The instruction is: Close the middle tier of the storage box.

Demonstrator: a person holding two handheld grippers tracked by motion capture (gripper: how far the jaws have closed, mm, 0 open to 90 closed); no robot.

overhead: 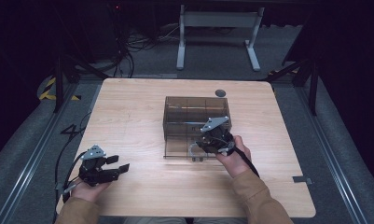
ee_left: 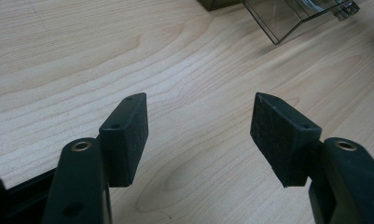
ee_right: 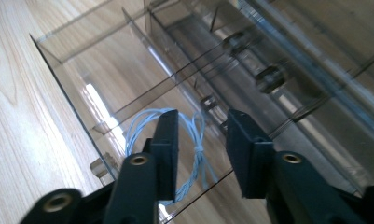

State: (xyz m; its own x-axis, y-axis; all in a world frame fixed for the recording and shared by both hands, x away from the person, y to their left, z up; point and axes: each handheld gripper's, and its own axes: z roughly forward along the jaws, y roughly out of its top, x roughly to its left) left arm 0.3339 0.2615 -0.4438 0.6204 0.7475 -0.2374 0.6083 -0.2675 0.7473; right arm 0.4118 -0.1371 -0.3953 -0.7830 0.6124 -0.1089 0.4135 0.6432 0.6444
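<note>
Cord coil (ee_right: pixel 189 140), pale blue, lies in the open clear drawer (ee_right: pixel 105 79) just ahead of my right tool (ee_right: pixel 201 140), whose jaws stand apart and clear of it. My left tool (ee_left: pixel 198 126) rests wide open over bare worktop (ee_left: pixel 82 56).

No words, numbers, labels or brand names can be read in any of the views. The only sign to be seen is a patch of yellow and black warning stripes (overhead: pixel 48 88) on the grey floor, left of the light wooden worktop (overhead: pixel 138 116). No letters are printed on the stripes, and nothing is written on the worktop.
</note>
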